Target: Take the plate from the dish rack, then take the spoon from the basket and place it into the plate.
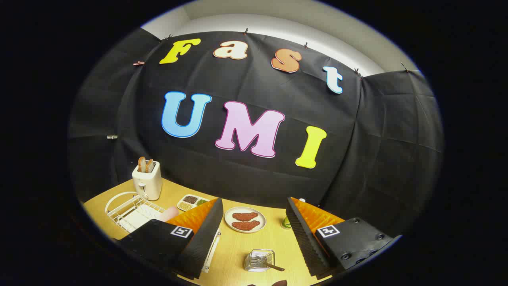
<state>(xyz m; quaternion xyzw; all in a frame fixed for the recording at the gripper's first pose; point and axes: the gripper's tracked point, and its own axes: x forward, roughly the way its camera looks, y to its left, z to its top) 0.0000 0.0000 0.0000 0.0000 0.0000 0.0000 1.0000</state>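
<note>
Gripper [254, 234] fingers wide apart; ridged pads, prob. foam; wire basket [260, 260] betw. them

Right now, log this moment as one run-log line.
gripper: open, holding nothing | dish rack: beside the toaster | basket: between the fingers, holding the spoon | plate: not taken yet

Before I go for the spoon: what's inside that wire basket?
The wire basket, between the open gripper fingers, holds a spoon, handle sticking out over the rim. Its bowl end is hard to make out through the wires.
</note>
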